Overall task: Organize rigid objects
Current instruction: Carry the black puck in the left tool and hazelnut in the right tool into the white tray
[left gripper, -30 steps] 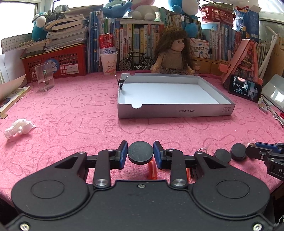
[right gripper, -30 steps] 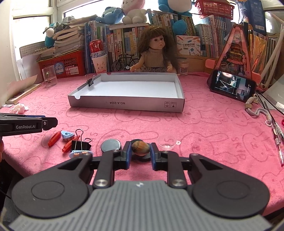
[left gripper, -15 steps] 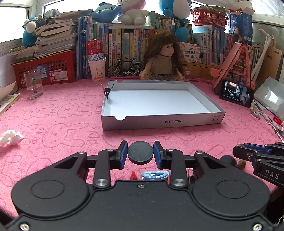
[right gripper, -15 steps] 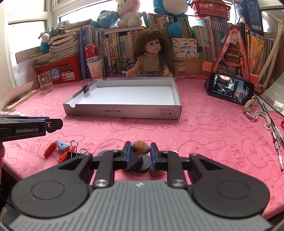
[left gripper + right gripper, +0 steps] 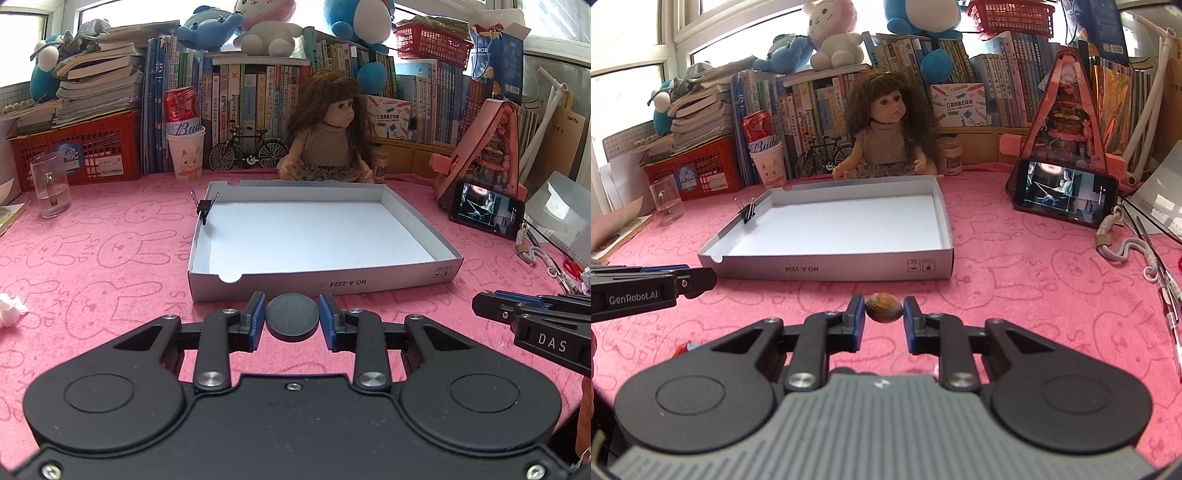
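My left gripper (image 5: 292, 320) is shut on a flat black disc (image 5: 292, 318), held above the pink cloth just short of the white box lid's front wall (image 5: 332, 284). My right gripper (image 5: 884, 313) is shut on a small brown striped nut (image 5: 884, 312), also raised in front of the white box lid (image 5: 827, 271). The lid's white floor is bare. A black binder clip (image 5: 204, 207) grips its left wall; the same binder clip (image 5: 748, 213) shows in the right wrist view. Each gripper appears in the other's view: the right one (image 5: 532, 323), the left one (image 5: 646, 290).
A doll (image 5: 327, 136) sits behind the lid, with books and a red basket (image 5: 77, 151) along the back. A glass mug (image 5: 51, 184) stands at left, a phone (image 5: 485, 212) on a pink stand at right, pens (image 5: 1167, 291) at far right, crumpled paper (image 5: 9, 308) at left.
Both grippers have lifted off the cloth and moved forward to the box lid with their loads. The loose clips and discs near the front edge have dropped out of view.
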The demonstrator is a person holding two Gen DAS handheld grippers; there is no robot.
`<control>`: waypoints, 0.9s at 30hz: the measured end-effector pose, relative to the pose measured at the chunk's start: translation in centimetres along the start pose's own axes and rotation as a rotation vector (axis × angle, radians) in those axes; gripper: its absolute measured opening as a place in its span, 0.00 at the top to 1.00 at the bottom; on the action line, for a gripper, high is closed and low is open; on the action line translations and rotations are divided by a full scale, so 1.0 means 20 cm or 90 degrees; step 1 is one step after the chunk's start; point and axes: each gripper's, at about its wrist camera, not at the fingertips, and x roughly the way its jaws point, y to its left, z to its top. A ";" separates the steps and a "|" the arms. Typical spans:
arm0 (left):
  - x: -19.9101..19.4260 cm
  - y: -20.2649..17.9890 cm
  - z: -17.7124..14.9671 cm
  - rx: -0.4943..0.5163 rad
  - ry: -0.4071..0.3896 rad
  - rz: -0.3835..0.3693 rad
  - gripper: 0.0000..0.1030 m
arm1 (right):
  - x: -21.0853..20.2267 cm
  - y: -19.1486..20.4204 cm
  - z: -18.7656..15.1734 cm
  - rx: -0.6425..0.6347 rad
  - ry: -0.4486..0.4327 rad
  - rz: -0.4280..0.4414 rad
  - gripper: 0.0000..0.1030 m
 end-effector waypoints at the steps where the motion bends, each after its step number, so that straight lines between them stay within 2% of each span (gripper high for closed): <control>1: 0.01 0.00 0.01 0.000 0.000 0.000 0.71 | 0.01 -0.01 0.01 0.004 -0.001 0.001 0.74; 13: 0.19 0.02 0.18 -0.018 0.019 -0.022 0.71 | 0.16 -0.05 0.18 0.027 -0.013 0.017 0.74; 17: 0.29 0.03 0.25 -0.025 0.046 -0.039 0.71 | 0.24 -0.07 0.26 0.038 -0.007 0.030 0.74; 22: 0.44 0.03 0.31 -0.017 0.068 -0.042 0.71 | 0.38 -0.08 0.33 0.048 0.015 0.048 0.74; 27: 0.61 0.07 0.35 -0.042 0.105 -0.051 0.71 | 0.52 -0.11 0.38 0.066 0.051 0.062 0.74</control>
